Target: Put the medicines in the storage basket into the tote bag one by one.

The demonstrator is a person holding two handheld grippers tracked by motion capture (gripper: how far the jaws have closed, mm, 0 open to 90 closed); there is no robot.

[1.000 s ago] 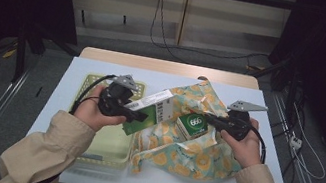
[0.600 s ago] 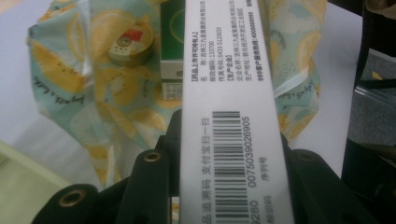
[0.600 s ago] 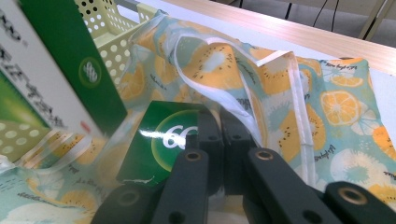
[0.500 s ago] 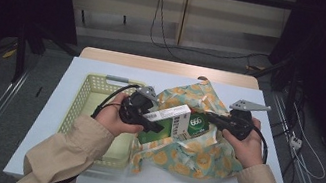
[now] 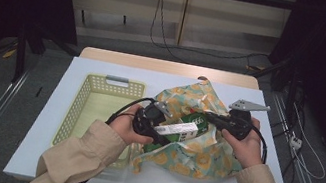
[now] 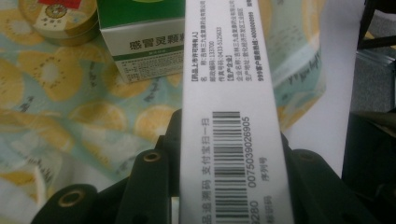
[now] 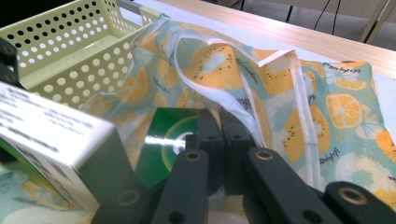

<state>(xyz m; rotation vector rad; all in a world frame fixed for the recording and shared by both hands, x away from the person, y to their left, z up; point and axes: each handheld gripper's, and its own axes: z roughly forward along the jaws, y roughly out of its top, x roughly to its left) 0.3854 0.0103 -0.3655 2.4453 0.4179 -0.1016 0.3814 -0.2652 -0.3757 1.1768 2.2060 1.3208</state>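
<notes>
My left gripper (image 5: pixel 163 128) is shut on a long white carton (image 5: pixel 180 128), held over the mouth of a fruit-print cloth bag (image 5: pixel 189 159). In the left gripper view the carton (image 6: pixel 224 60) runs up between the black jaws of that gripper (image 6: pixel 229 130), barcode side up. Inside the bag lie a green-and-white box (image 6: pixel 144 51) and a round gold tin (image 6: pixel 56 21). My right gripper (image 7: pixel 219 122) is shut on the bag's white-trimmed edge (image 7: pixel 243 100) and holds the bag open. The high view shows this gripper (image 5: pixel 211 117) just right of the carton.
A pale yellow perforated basket (image 5: pixel 78 107) stands to the left of the bag, on the white table top (image 5: pixel 48 152). The basket wall (image 7: pixel 60 46) is close behind the carton in the right gripper view. Cables and dark floor surround the table.
My left gripper has carried the white carton rightward and down, from over the basket to the bag's opening. The right gripper has kept still on the bag's edge.
</notes>
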